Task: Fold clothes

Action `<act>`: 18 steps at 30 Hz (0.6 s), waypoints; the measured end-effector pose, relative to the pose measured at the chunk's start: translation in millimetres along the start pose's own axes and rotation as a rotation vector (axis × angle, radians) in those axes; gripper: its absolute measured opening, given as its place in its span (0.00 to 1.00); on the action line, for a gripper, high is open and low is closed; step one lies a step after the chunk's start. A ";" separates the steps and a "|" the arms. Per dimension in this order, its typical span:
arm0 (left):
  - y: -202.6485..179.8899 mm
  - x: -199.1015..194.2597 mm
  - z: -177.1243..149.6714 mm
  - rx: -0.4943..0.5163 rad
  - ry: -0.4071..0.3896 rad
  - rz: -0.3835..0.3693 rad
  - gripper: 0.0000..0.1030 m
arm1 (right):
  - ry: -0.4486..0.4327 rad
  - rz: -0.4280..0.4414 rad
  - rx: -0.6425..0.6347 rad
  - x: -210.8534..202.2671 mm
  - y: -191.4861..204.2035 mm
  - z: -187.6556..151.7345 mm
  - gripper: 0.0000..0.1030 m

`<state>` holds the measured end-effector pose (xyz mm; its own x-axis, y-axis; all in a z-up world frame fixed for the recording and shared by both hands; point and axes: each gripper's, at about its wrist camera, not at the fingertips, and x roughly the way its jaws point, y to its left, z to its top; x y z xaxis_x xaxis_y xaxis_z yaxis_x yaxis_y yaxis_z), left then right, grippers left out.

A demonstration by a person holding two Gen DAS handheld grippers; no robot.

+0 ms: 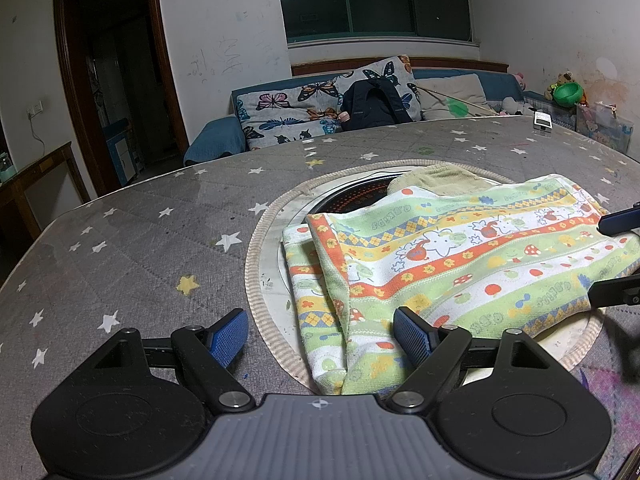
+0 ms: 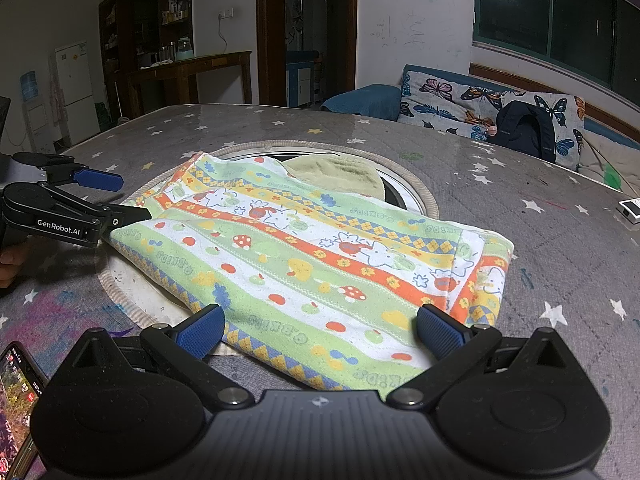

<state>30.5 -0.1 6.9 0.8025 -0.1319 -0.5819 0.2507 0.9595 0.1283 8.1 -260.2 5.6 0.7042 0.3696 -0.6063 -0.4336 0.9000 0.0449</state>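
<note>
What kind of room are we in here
Most likely a home living and dining room. A sofa with a butterfly-print cushion stands behind the star-patterned table, a fridge stands by the far wall, and stuffed toys sit in a corner.

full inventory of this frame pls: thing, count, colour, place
patterned cloth: 1, green, white, orange and yellow stripes, folded, over the round opening mid-table
olive cloth: 1, dull green, partly under the patterned cloth's far edge
table cover: 1, grey with stars, over the whole table
round opening: 1, beige trim, dark inside, table centre
white device: 1, far table edge
phone: 1, screen lit, near table edge
sofa: 1, blue, behind table
butterfly cushion: 1, on sofa
backpack: 1, dark, on sofa
left gripper: 1, black, blue pads, open
right gripper: 1, same, open
</note>
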 end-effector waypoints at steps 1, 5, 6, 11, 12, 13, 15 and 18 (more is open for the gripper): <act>0.1 -0.1 0.0 0.000 0.000 0.000 0.80 | 0.000 0.000 0.000 0.0 0.0 0.0 1.00; 0.7 -0.5 0.0 0.001 0.000 0.000 0.80 | 0.000 0.000 0.000 0.0 0.0 0.0 1.00; 0.9 -0.5 0.0 0.001 0.000 0.000 0.80 | 0.000 0.000 0.000 0.0 0.0 0.0 1.00; 0.2 -0.5 -0.1 0.001 0.000 0.001 0.80 | 0.000 0.000 0.000 0.0 0.1 0.0 1.00; 0.3 -0.6 -0.1 0.001 0.000 0.001 0.80 | 0.000 0.000 0.000 0.0 0.1 0.0 1.00; 0.5 -0.7 -0.1 0.001 0.000 0.001 0.80 | 0.000 0.000 0.000 0.0 0.1 0.0 1.00; 0.8 -0.7 -0.1 0.001 0.000 0.001 0.80 | 0.000 0.000 0.000 0.0 0.1 -0.1 1.00; 0.8 -0.7 -0.1 -0.001 0.001 0.002 0.82 | 0.000 0.000 0.000 0.0 0.2 -0.1 1.00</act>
<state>30.0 0.7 7.3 0.8025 -0.1294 -0.5824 0.2482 0.9601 0.1286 8.0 -260.1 5.5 0.7042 0.3694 -0.6063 -0.4336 0.9000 0.0448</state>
